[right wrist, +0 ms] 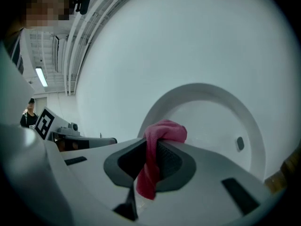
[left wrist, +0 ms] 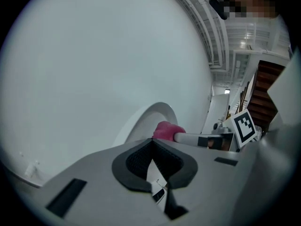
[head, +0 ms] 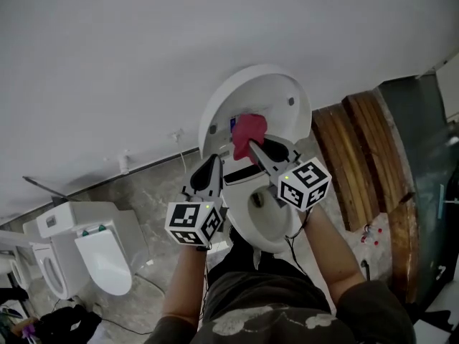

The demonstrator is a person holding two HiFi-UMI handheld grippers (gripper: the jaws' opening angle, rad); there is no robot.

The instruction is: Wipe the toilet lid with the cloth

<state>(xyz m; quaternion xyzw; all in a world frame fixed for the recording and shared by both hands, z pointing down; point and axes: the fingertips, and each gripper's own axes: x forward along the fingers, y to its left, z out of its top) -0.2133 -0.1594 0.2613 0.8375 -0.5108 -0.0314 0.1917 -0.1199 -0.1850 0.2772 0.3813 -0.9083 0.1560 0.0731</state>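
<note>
The white toilet lid [head: 281, 95] stands raised against the grey wall. In my right gripper [head: 255, 147] is a pink cloth [head: 249, 130], bunched against the lid's inner face left of middle. The right gripper view shows the cloth [right wrist: 162, 134] pinched between the shut jaws of that gripper [right wrist: 153, 147], one end hanging down, with the lid [right wrist: 214, 112] just ahead. My left gripper [head: 214, 162] is shut and empty, level with the lid's left edge and beside the right one. From the left gripper [left wrist: 151, 145] the cloth [left wrist: 167, 130] shows ahead to the right.
The open toilet bowl [head: 267, 217] lies below the two grippers. A second toilet [head: 100, 253] stands at lower left. Wooden boards [head: 366, 156] lean at the right. A small wall valve [head: 123, 162] sits left of the toilet.
</note>
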